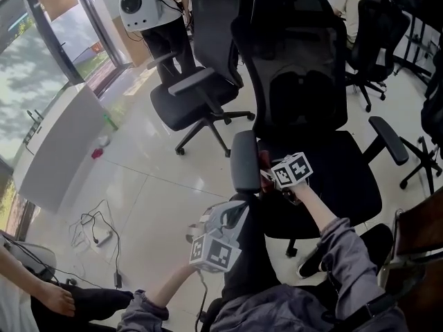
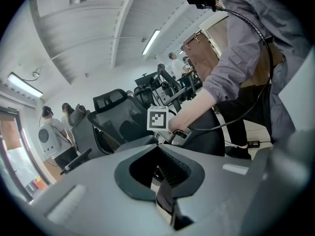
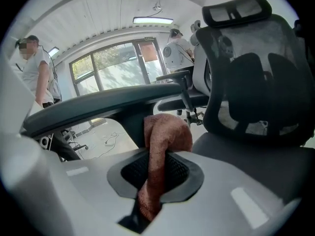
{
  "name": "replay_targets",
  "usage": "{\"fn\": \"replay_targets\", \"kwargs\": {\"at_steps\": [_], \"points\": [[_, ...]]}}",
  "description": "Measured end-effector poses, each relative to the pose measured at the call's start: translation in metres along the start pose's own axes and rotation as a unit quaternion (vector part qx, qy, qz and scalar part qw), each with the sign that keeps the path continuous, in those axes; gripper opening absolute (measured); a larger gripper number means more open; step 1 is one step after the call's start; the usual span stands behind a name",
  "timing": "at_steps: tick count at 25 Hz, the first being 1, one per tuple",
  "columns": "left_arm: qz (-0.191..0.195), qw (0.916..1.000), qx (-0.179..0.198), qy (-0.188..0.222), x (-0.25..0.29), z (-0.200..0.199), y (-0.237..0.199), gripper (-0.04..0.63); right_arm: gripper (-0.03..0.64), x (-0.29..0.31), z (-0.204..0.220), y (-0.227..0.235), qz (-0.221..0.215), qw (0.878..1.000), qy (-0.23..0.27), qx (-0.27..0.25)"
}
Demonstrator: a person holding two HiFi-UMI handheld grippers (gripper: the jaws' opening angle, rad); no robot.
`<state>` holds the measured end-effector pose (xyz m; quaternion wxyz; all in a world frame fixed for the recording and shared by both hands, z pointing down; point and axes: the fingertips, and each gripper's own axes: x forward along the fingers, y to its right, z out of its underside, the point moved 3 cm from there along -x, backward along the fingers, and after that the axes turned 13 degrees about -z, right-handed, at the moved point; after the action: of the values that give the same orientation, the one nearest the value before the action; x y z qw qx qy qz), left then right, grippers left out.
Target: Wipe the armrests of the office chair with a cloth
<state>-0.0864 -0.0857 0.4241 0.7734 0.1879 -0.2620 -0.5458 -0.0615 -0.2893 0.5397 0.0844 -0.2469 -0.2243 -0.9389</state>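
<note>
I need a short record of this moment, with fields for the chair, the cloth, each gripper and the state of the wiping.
Chair: black mesh-backed office chair, its seat towards the person
Cloth: reddish-brown fuzzy cloth, bunched
Right gripper: shut on the cloth, beside the padded black armrest at the head view's left
Left gripper: shut, empty, held low, apart from the chair
Other armrest: nothing on it
Contact: cloth close under the armrest; touch cannot be confirmed
</note>
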Motion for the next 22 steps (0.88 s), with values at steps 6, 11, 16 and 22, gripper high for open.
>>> {"fn": "replay_targets", "kwargs": {"at_steps": [6,11,16,22], "points": [[0.003,0.9999,0.015,-0.001,-0.049,0.020,-0.007,0.017,0.051,-0.010,0.000,-0.006,0.025,0.999,0.033,0.015],[-0.004,0.9998,0.020,0.002,-0.079,0.039,-0.016,0.017,0.051,-0.014,-0.008,-0.012,0.037,0.995,0.085,0.046],[-0.003,0.9998,0.012,0.012,-0.101,0.043,-0.021,0.017,0.051,-0.007,-0.003,-0.013,0.067,0.990,0.104,0.072],[-0.018,0.9997,0.008,0.011,-0.131,0.058,-0.033,0.017,0.051,-0.017,0.007,-0.029,0.135,0.983,0.107,0.057]]}}
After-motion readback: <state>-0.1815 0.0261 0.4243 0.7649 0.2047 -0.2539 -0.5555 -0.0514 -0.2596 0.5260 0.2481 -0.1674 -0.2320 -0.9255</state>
